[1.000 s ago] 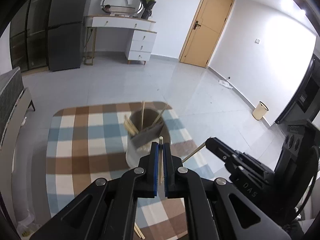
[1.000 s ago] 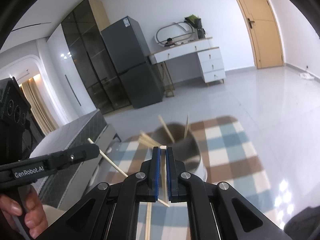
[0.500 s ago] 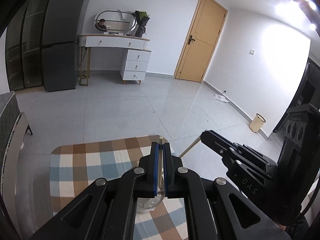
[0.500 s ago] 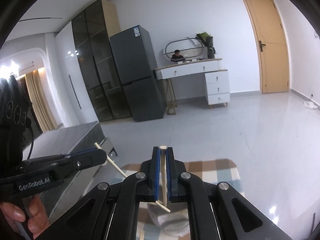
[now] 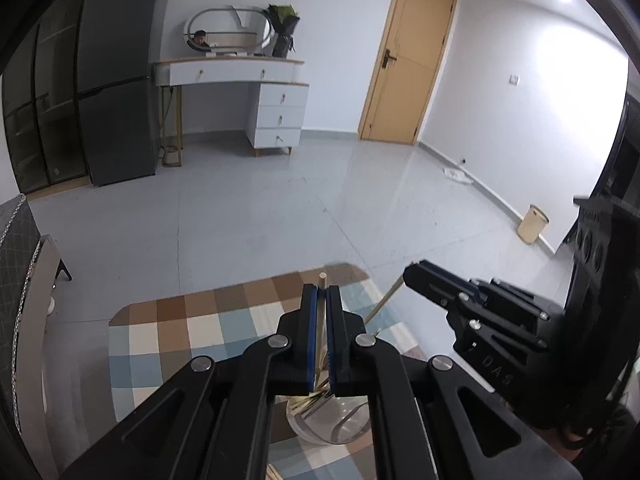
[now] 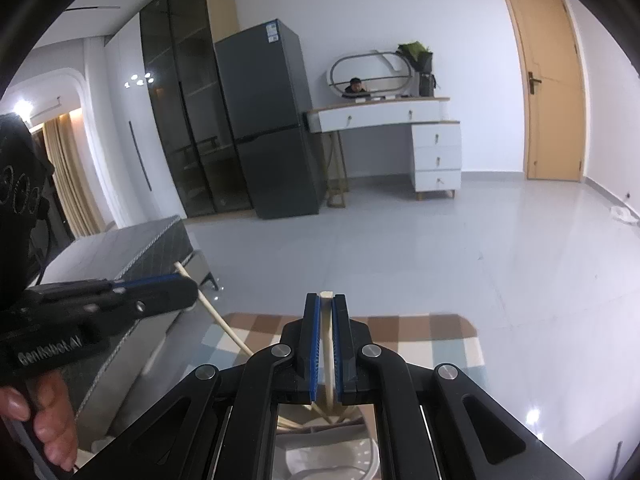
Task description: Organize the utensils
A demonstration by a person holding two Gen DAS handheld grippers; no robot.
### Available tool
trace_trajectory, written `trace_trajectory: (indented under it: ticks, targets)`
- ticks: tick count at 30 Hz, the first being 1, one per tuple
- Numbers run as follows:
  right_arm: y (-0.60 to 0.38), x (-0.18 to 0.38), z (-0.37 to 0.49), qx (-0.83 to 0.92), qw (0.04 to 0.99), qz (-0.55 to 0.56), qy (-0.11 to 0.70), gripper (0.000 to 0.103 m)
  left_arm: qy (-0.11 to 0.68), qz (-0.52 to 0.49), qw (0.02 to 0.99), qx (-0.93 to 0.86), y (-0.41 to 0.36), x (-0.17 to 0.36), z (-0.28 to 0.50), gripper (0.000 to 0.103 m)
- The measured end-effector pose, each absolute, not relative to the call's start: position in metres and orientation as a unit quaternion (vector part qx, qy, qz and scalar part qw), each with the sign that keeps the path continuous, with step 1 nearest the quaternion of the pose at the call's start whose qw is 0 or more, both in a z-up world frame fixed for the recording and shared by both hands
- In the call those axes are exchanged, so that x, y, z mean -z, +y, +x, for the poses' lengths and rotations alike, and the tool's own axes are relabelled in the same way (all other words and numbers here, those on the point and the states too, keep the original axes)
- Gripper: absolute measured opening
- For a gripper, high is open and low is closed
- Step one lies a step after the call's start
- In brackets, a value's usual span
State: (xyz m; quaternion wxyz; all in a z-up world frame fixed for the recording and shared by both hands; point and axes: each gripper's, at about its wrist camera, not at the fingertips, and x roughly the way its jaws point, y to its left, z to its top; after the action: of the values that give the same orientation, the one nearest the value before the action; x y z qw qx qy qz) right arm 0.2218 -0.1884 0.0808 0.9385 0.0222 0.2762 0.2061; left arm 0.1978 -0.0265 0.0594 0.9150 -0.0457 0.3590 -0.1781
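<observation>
My left gripper (image 5: 321, 292) is shut on a pale wooden chopstick (image 5: 322, 280) held upright above a white utensil holder (image 5: 332, 428) with several chopsticks in it. My right gripper (image 6: 327, 300) is shut on another chopstick (image 6: 328, 344), also upright over the holder (image 6: 332, 452). The right gripper shows in the left wrist view (image 5: 416, 274) with its chopstick (image 5: 384, 300) slanting down. The left gripper shows in the right wrist view (image 6: 188, 288) with its chopstick (image 6: 224, 324) slanting toward the holder.
A checked cloth (image 5: 168, 340) covers the table under the holder. Beyond lie a grey tiled floor, a dark fridge (image 6: 272, 128), a white dresser (image 5: 256, 96), a wooden door (image 5: 404, 64), a small bin (image 5: 532, 224) and a grey bed edge (image 6: 132, 248).
Both grippers have risen and tilted up, so the holder has dropped low in each view, mostly behind the fingers. Each still grips its chopstick.
</observation>
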Motion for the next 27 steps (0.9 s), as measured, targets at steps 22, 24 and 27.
trace_trajectory:
  ticks: [22,24,27]
  targets:
    - [-0.201,-0.05,0.167,-0.217,0.927,0.049,0.303,0.062,0.364,-0.053,0.926,0.085,0.002,-0.068,0.155,0.074]
    - [-0.2,-0.052,0.156,-0.217,0.928,0.054,0.299,0.065,0.357,-0.05,0.93,0.07,0.006,-0.074,0.141,0.076]
    - [-0.197,-0.058,0.132,-0.22,0.93,0.059,0.288,0.069,0.343,-0.045,0.937,0.045,0.009,-0.078,0.124,0.082]
